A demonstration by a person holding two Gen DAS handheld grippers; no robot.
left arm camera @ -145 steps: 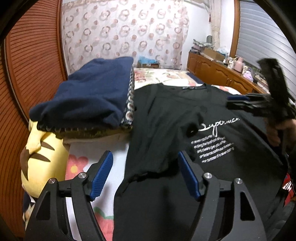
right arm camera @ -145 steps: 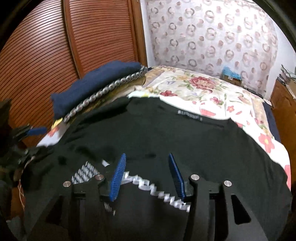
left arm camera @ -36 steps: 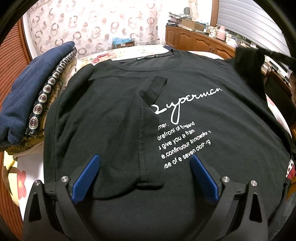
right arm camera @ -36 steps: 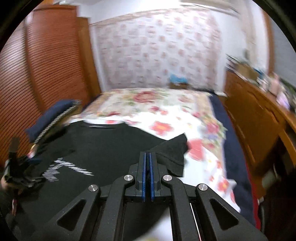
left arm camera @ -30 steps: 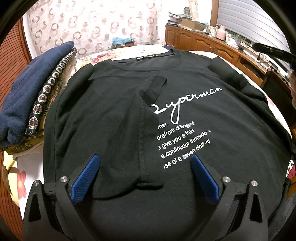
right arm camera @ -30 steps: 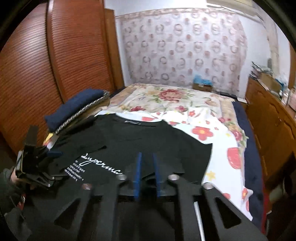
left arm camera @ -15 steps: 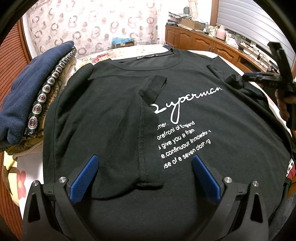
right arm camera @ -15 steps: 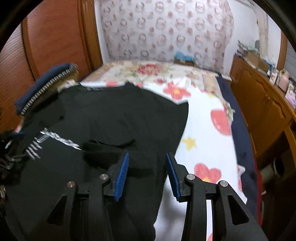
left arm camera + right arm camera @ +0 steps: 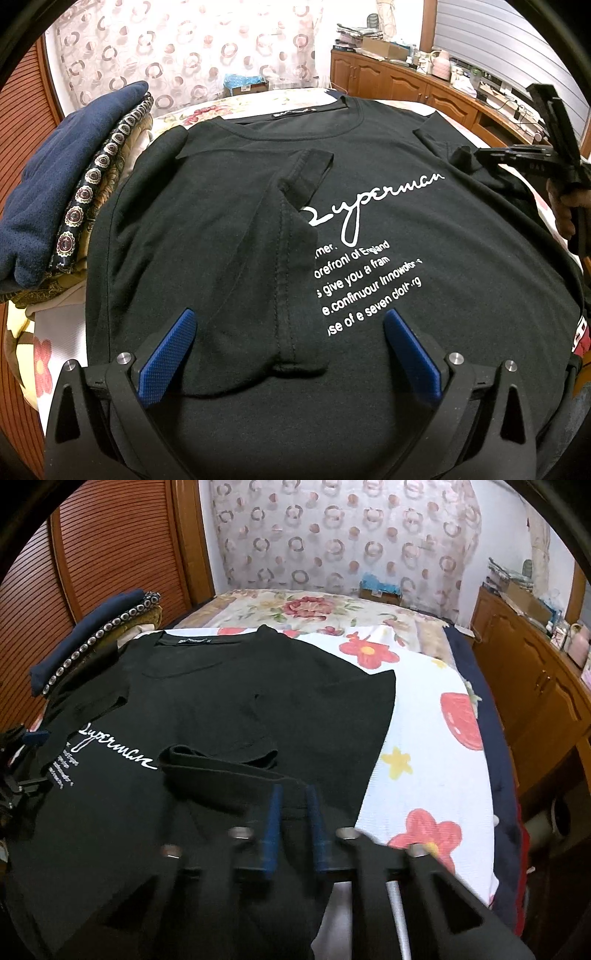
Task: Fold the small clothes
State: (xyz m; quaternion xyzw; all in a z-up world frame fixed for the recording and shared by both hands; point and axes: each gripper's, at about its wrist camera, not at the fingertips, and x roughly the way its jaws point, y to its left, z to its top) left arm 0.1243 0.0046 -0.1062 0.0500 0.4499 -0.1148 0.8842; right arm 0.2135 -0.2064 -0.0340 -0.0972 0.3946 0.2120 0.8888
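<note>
a black t-shirt [image 9: 229, 229] lies spread on the bed, white "superman" script and smaller lines of text on its chest, one sleeve [image 9: 284, 236] folded in over the front. the left gripper [image 9: 288, 354] hovers above its lower part, blue pads wide apart. at the right edge the right gripper [image 9: 476, 153] pinches the other sleeve. folded navy clothes [image 9: 62, 177] sit just beside the shirt.

A black cotton T-shirt [image 9: 229, 229] is showing white script and block lettering [image 9: 365, 258]. Beneath it, a white bedsheet [image 9: 424, 738] is displaying red flowers, a red strawberry and a yellow star. The folded navy fleece blanket [image 9: 62, 170] is lying over a dark medallion-patterned cloth [image 9: 92, 192]. Both grippers' finger pads [image 9: 166, 358] are showing blue.
</note>
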